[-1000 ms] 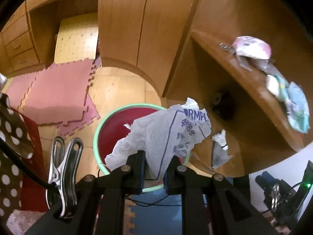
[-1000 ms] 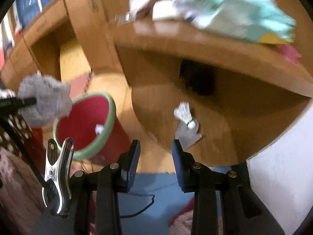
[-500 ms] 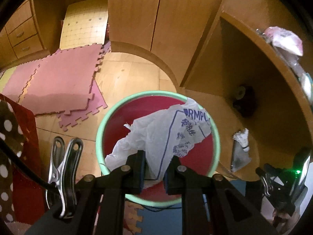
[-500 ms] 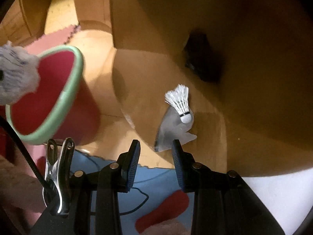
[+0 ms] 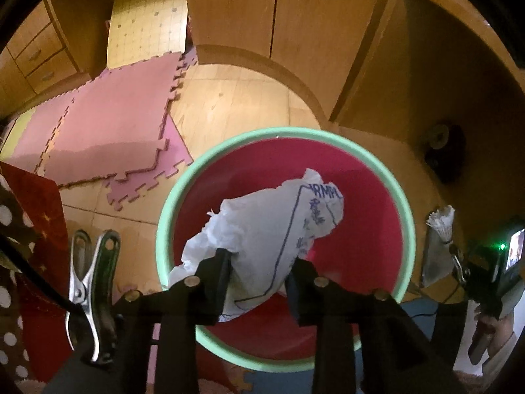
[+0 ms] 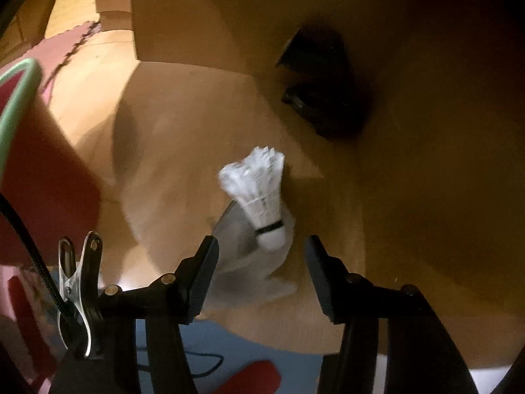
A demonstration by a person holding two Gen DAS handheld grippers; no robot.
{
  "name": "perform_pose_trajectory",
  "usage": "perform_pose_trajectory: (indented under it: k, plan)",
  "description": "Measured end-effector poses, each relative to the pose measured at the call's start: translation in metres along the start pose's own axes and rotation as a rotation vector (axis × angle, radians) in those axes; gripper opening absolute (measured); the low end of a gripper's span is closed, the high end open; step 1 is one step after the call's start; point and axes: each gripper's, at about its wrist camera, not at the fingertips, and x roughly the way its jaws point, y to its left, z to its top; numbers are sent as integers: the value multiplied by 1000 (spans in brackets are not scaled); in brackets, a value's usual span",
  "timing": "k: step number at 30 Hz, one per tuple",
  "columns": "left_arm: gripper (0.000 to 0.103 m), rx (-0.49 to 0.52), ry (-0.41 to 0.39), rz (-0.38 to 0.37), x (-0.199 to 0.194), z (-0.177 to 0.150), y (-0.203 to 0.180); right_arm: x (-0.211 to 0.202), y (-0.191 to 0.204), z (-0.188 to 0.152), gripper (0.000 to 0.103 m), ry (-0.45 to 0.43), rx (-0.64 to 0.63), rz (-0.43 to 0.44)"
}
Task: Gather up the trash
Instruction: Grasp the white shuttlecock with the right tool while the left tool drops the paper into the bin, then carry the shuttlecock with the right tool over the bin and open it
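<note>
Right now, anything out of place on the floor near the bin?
Yes: a white shuttlecock lies on a grey wrapper on the wooden floor under the desk, outside the red bin; its feathers look ragged.

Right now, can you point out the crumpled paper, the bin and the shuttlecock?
crumpled paper (image 5: 269, 229), left wrist view, middle of the white wad
bin (image 5: 387, 180), left wrist view, green rim
shuttlecock (image 6: 259, 190), right wrist view, white feathers
</note>
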Motion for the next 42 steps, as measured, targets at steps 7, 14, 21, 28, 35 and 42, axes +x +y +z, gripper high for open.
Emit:
perform_pose_trajectory:
  k: [7, 14, 21, 28, 35, 42]
  plan:
    - [44, 2, 49, -32, 13, 2, -8, 34, -15, 12, 56, 17, 31, -6]
    - [49, 6, 43, -68, 8, 5, -12, 53, -20, 18, 56, 46, 43, -24]
    - [49, -16, 36, -78, 2, 6, -6, 51, -15, 22, 28, 40, 11, -73]
    - [49, -25, 19, -106, -9, 6, -2, 20, -5, 25, 28, -68, -30, -127]
    - [49, -25, 2, -127, -22, 6, 2, -18, 28, 16, 28, -137, -93, -64]
    - [49, -15, -14, -131, -37, 1, 4, -58, 56, -5, 28, -190, -166, 35]
